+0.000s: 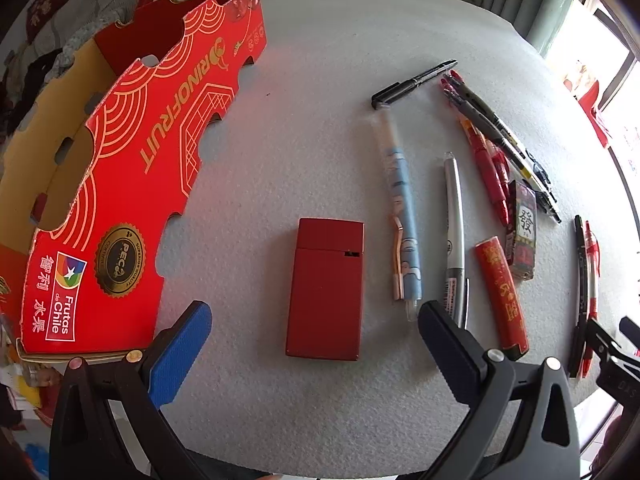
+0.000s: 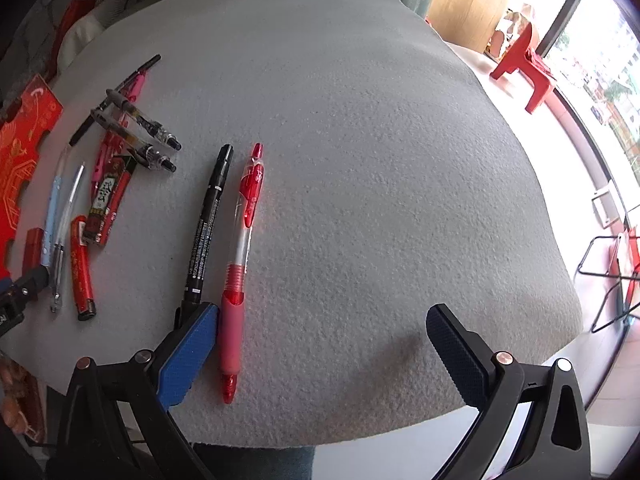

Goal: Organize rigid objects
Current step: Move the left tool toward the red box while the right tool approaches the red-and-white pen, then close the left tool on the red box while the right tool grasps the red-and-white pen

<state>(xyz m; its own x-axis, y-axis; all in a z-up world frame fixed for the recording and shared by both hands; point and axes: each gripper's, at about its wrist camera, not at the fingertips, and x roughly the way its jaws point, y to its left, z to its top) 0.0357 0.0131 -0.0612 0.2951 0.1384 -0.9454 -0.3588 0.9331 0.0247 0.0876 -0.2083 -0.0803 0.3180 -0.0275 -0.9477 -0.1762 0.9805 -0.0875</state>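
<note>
Red, flat rectangular case (image 1: 326,290) lies on the grey tabletop (image 1: 320,120), long axis running away from the left hand-held gripper (image 1: 312,316), lid end at the far side. That gripper's jaws stand wide, empty, case between them but untouched. Red cardboard fruit tray (image 1: 132,168) sits to the left, long side angled toward the far left; what little of its interior shows looks bare, though most is hidden by the wall.

Right of the case, well apart from the tray: light-blue pen (image 1: 402,216), silver marker (image 1: 454,224) and red printed tube (image 1: 502,296), all lengthwise, roughly parallel to the case. Beyond them a loose cluster of red and black pens (image 1: 496,144) slants diagonally; a black pen (image 1: 414,80) lies crosswise at the far end.

Right hand-held gripper (image 2: 320,328) also wide open, empty. Black marker (image 2: 208,220) and red gel pen (image 2: 242,256) lie side by side, pointing away; its blue pad (image 2: 186,356) overlaps the marker's near end.
</note>
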